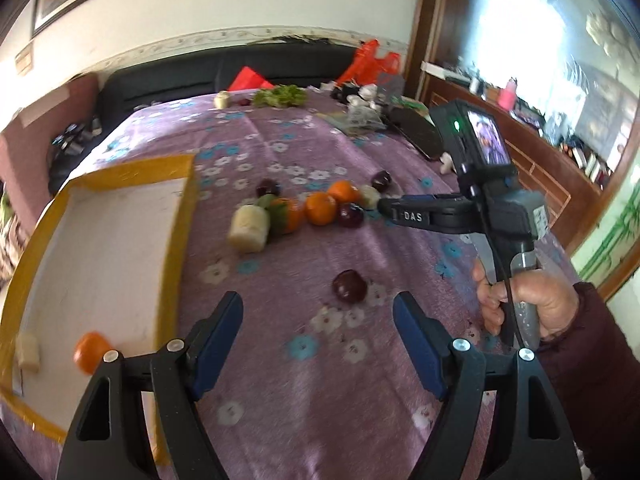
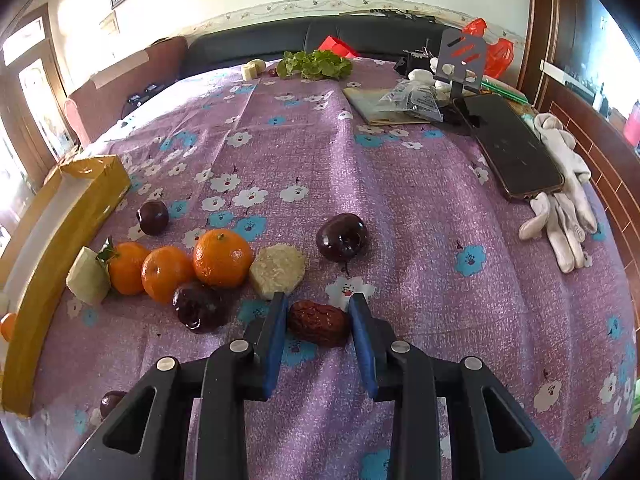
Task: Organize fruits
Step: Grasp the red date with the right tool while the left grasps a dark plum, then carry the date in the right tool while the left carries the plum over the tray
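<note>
My right gripper point(image 2: 318, 312) has its blue pads on both sides of a wrinkled red date point(image 2: 319, 323) lying on the purple flowered cloth; the jaws look closed on it. Just beyond lie three oranges point(image 2: 222, 257), dark plums point(image 2: 341, 237) point(image 2: 199, 306), and pale sugarcane pieces point(image 2: 278, 270). My left gripper point(image 1: 318, 334) is open and empty above the cloth, a dark plum point(image 1: 350, 286) just ahead of it. The yellow-rimmed white box point(image 1: 120, 172) to its left holds one orange point(image 1: 91, 351) and a pale piece point(image 1: 29, 351). The right gripper also shows in the left wrist view point(image 1: 382, 203).
A phone point(image 2: 510, 148), white gloves point(image 2: 564, 200), a plastic bag point(image 2: 412, 98) and a grey stand point(image 2: 462, 58) lie at the right back. Green leaves point(image 2: 314, 64) and more pale pieces point(image 2: 252, 68) sit at the far edge by a black sofa point(image 2: 256, 46).
</note>
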Motion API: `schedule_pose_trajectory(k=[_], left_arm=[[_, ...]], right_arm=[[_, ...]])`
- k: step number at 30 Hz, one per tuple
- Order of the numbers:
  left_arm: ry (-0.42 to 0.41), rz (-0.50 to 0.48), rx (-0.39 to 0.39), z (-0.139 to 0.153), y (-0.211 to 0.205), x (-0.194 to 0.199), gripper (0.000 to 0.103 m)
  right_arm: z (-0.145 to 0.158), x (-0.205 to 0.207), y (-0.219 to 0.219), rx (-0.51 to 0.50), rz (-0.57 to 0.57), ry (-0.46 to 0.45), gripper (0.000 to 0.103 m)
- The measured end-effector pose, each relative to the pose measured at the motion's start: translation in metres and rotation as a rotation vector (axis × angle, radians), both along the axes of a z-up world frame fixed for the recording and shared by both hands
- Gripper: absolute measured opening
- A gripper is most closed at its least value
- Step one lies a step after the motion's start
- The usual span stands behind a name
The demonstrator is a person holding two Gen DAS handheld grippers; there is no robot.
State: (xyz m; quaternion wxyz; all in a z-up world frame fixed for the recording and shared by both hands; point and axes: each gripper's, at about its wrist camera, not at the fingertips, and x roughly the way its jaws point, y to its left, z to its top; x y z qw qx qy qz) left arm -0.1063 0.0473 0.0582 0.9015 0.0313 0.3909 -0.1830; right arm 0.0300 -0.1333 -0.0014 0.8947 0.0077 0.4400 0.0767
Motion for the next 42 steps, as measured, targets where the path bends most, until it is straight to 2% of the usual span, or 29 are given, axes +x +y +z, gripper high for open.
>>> schedule_pose_trajectory(k=[4, 6, 9, 11, 12, 19, 25, 32, 36, 42], left_arm=[[0.033, -0.044, 0.033, -0.017, -0.023, 0.017, 0.077], [0.043, -0.058, 0.051, -0.026, -0.033, 0.026, 0.073], [0.064, -0.070, 0.076, -0.036, -0.041, 0.035, 0.053], [0.076, -0.079, 0.087, -0.041, -0.045, 0.038, 0.030], [0.082, -0.080, 0.101, -0.045, -0.048, 0.040, 0.026], [0.049, -0.056, 0.098, -0.045, -0.045, 0.037, 0.025], [0.020, 0.017, 0.020, -0.024, -0.014, 0.021, 0.025], [-0.040, 0.158, -0.068, 0.013, 0.060, -0.012, 0.026], [-0.078, 0.291, -0.096, 0.027, 0.118, -0.028, 0.026], [-0.054, 0.471, -0.131, 0.021, 0.192, -0.039, 0.026]], right_arm=[[0.003, -0.004, -0.004, 0.021, -0.007, -0.004, 0.033], [0.006, -0.006, -0.007, 0.034, -0.011, -0.011, 0.033], [0.008, -0.007, -0.009, 0.051, -0.013, -0.014, 0.033], [0.009, -0.007, -0.008, 0.053, -0.011, -0.014, 0.033], [0.009, -0.007, -0.008, 0.053, -0.010, -0.014, 0.033], [0.009, -0.008, -0.005, 0.042, 0.000, -0.017, 0.033], [0.012, -0.012, 0.000, 0.016, 0.002, -0.046, 0.033], [0.019, -0.023, 0.013, -0.014, 0.029, -0.104, 0.034], [0.028, -0.031, 0.029, -0.027, 0.057, -0.142, 0.034], [0.063, -0.059, 0.087, 0.026, 0.176, -0.183, 0.034]])
